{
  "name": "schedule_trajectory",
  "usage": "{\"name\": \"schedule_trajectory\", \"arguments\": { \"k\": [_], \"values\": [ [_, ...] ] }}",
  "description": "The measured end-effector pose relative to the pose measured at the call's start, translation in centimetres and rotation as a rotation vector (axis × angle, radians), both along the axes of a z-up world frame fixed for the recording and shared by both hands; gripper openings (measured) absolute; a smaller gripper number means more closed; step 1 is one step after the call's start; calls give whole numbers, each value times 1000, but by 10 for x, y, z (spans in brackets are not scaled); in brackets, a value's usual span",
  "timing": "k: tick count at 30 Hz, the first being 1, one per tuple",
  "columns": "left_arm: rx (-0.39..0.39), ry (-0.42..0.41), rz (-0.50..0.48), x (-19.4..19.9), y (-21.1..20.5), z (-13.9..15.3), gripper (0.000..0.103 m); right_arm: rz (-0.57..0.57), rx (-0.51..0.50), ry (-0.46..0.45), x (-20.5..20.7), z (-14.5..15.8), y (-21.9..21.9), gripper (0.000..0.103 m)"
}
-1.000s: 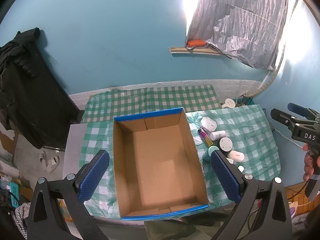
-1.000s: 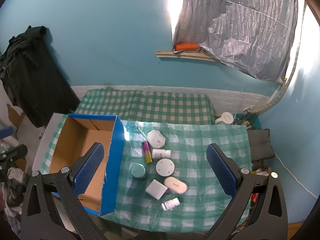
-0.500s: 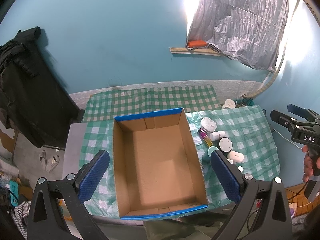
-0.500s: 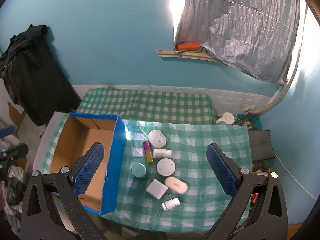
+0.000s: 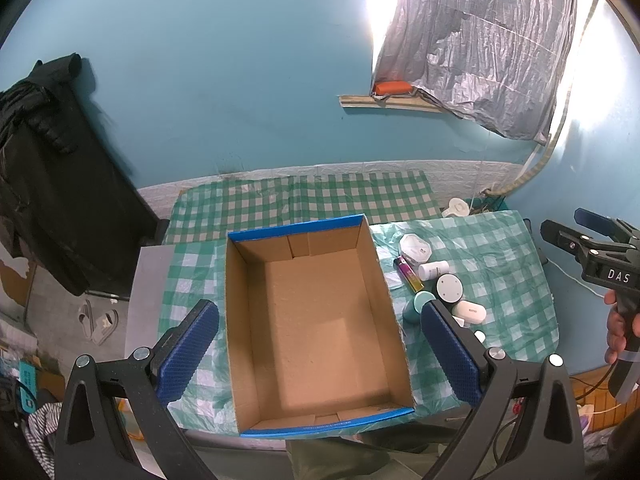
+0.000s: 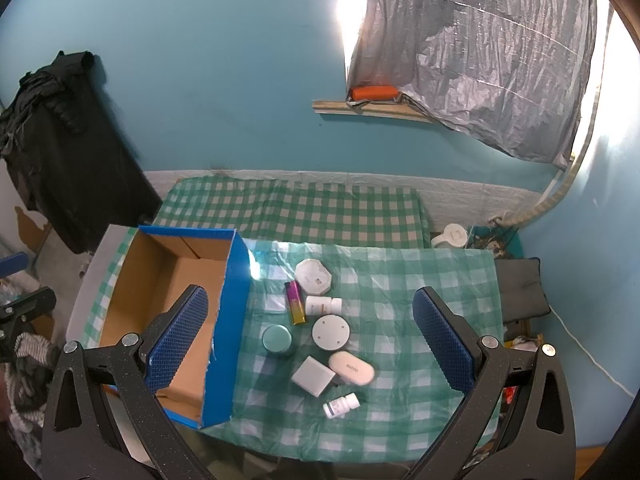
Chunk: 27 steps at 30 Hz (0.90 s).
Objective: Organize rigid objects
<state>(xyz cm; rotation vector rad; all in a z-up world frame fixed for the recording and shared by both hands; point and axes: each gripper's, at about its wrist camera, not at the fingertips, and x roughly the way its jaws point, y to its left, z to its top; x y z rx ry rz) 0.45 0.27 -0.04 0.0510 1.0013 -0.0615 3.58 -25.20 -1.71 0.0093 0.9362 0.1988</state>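
Note:
An empty cardboard box with blue outer walls stands on the checked tablecloth. Right of it lie several small items: a white octagonal case, a purple-yellow lighter, a white bottle, a round white disc, a teal jar, a white square box, a white oval case and a small vial. My left gripper is open, high above the box. My right gripper is open, high above the items; it also shows in the left wrist view.
The table stands against a teal wall. A dark garment hangs at the left. A wooden ledge with an orange object and a grey sheet are on the wall. A white cup sits beyond the table's right corner.
The views shift only slightly. Both grippers stay open and empty, and no object on the table has moved.

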Motion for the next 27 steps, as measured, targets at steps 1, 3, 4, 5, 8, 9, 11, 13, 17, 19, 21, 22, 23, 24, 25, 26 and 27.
{"name": "schedule_trajectory", "arguments": {
  "k": [1,3,4,5,8,9,11,13,17,19,21,22,23,24,25,26,27],
  "values": [
    [0,-1,0,0,0,0,102,-1,0,0,-1,0,0,102],
    [0,-3,-1,-1,0,0,102,2,1,-1,-1,0,0,102],
    [0,-3,0,-1,0,0,102,0,1,-2,-1,0,-1,102],
    [-1,-2,0,-1,0,0,102,0,-1,-3,-1,-1,0,102],
    [0,-2,1,-1,-1,0,102,1,1,-6,-4,2,-1,102],
    [-1,-2,0,-1,0,0,102,1,1,-7,-5,1,-1,102],
    [-1,-2,1,-1,0,0,102,2,2,-6,-4,1,-1,102],
    [-1,-1,0,0,-1,0,102,4,-1,-5,-4,1,0,102],
    [-1,0,0,-1,0,0,102,3,-4,-3,-3,4,0,102],
    [-1,-1,-1,-1,-1,0,102,3,-4,-1,-4,5,1,102],
    [-1,-1,0,-1,-1,0,102,5,-4,0,-3,4,1,102],
    [-1,-1,1,-1,-1,0,102,6,-6,2,-3,5,2,102],
    [-1,-1,1,-1,-1,0,102,7,-9,3,-3,5,2,102],
    [-1,1,2,-1,0,0,102,8,-10,4,-3,5,3,102],
    [-2,1,2,-2,0,0,102,8,-10,5,-3,4,3,102],
    [-2,3,3,-3,0,0,102,7,-11,8,-3,4,3,102],
    [-2,4,5,-3,0,0,102,7,-11,11,-3,4,3,102]
  ]
}}
